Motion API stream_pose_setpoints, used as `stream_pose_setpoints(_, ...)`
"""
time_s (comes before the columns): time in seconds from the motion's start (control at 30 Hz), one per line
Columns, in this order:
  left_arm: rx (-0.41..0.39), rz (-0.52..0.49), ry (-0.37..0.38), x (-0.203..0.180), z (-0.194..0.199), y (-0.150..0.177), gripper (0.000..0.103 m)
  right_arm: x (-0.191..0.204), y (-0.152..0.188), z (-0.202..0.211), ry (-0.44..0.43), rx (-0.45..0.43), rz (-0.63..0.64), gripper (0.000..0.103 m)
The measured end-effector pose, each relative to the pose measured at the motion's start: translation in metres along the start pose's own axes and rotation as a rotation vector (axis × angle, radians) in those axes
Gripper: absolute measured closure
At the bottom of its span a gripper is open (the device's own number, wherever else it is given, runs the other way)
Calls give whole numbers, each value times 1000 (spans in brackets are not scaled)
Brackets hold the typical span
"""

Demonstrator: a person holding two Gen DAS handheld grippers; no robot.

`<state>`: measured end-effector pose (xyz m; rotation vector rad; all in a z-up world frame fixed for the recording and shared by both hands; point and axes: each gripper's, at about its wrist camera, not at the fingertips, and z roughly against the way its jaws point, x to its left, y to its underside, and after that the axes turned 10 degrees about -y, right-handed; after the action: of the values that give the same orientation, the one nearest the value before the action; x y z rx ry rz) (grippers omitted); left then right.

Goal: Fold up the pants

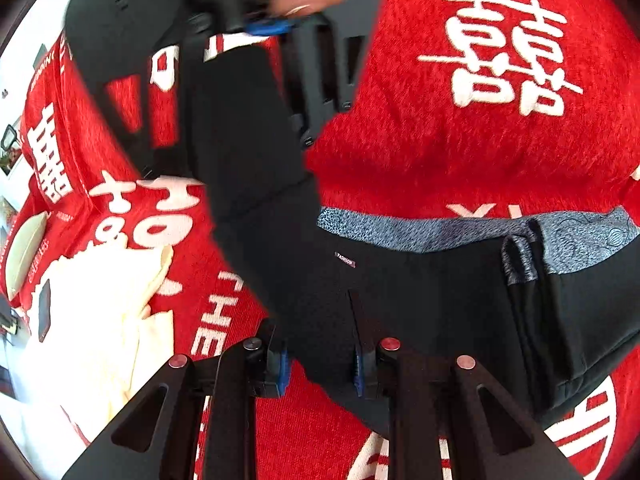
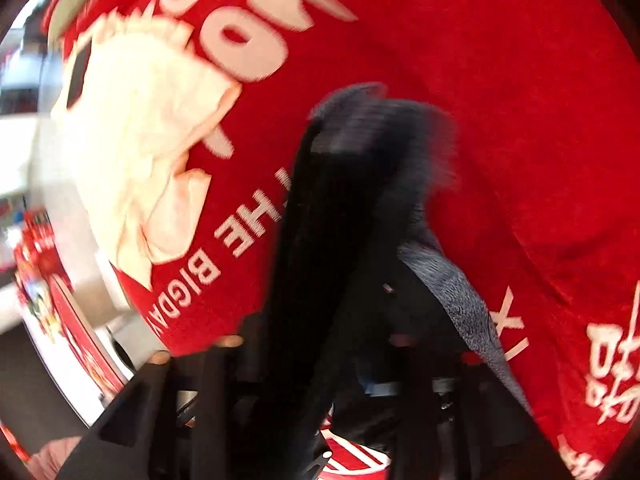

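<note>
Black pants [image 1: 420,300] with a grey patterned waistband lining [image 1: 440,232] lie on a red blanket with white characters [image 1: 460,140]. My left gripper [image 1: 320,364] is at the pants' near edge, its blue-padded fingers [image 1: 280,372] set apart on either side of the fabric. My right gripper [image 1: 272,28] shows at the top of the left wrist view, holding a pant leg [image 1: 240,132] lifted off the blanket. In the blurred right wrist view the black leg [image 2: 320,260] hangs from my right gripper [image 2: 312,380].
A cream-white garment [image 1: 100,320] lies on the blanket to the left, with a dark phone-like object [image 1: 43,312] on it. It also shows in the right wrist view [image 2: 140,140]. The blanket's left edge drops off to a pale floor [image 2: 24,152].
</note>
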<state>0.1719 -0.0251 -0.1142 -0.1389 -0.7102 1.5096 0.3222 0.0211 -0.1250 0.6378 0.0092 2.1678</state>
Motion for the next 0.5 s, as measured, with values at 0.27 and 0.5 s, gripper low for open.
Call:
stream_pose_setpoints(0.27,-73,-31,54,-24,43,-18,80,-46,70,56,-156,-248,-64,79)
stream_pose_setpoints(0.5,-132,-115,122,-64,89,-30,80,-93,143,104,-281,-444,-142,80)
